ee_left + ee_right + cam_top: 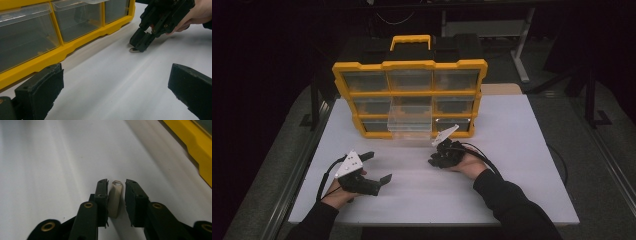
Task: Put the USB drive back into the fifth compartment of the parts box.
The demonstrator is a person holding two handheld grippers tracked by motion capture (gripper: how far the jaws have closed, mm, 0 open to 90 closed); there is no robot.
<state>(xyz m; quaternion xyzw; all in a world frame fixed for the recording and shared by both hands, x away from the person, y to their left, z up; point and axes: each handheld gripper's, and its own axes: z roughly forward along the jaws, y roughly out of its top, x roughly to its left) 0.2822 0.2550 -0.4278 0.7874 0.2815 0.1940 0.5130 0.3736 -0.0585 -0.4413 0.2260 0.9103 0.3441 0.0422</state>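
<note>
**No readable text in any view**

No word, label, brand, number or sign can be read. The yellow organiser [409, 95] at 12 o'clock on the white surface [512, 165] bears no legible marking on its frame, handle or clear drawers. The claws and the small pale piece [115, 200] carry no print either.

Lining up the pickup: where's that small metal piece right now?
In the right gripper view, the small metal piece lies on the white table between the right hand-held gripper jaws.
</note>
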